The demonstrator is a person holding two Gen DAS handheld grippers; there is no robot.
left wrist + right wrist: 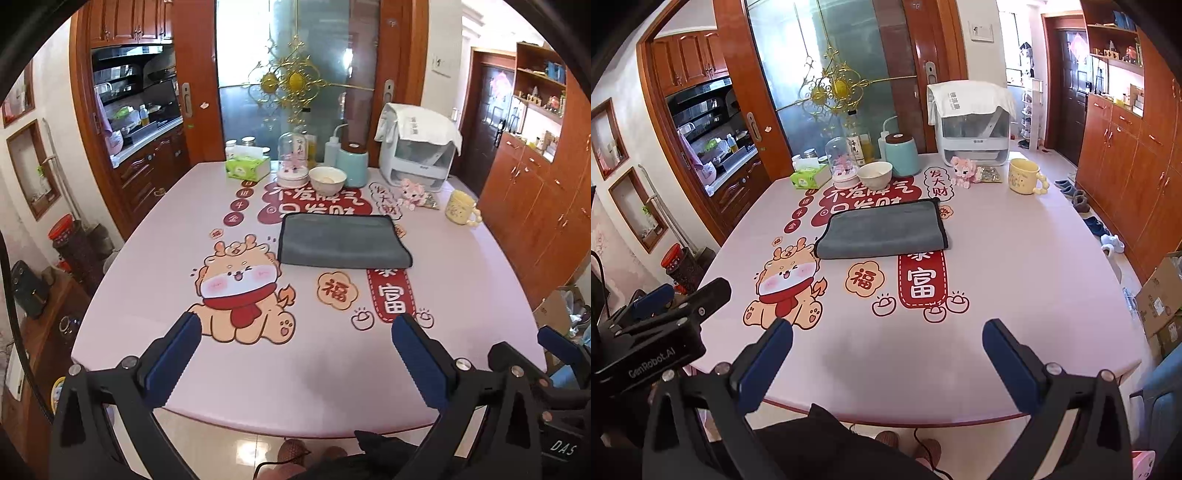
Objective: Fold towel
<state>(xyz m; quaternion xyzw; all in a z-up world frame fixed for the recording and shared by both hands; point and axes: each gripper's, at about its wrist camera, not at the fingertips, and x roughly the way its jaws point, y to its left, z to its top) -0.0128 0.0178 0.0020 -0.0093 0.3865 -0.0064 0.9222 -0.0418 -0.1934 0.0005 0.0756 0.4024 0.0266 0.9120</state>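
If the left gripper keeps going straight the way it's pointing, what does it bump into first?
Probably the grey towel. The left gripper is open above the near end of the pink table, with only bare tabletop in between. Depth is hard to judge, so it might touch the table first.

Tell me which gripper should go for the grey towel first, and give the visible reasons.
Probably the left gripper: the grey towel lies nearly straight ahead of it, while it sits left of the right gripper. Both have open jaws, hold nothing and are back at the table's near edge.
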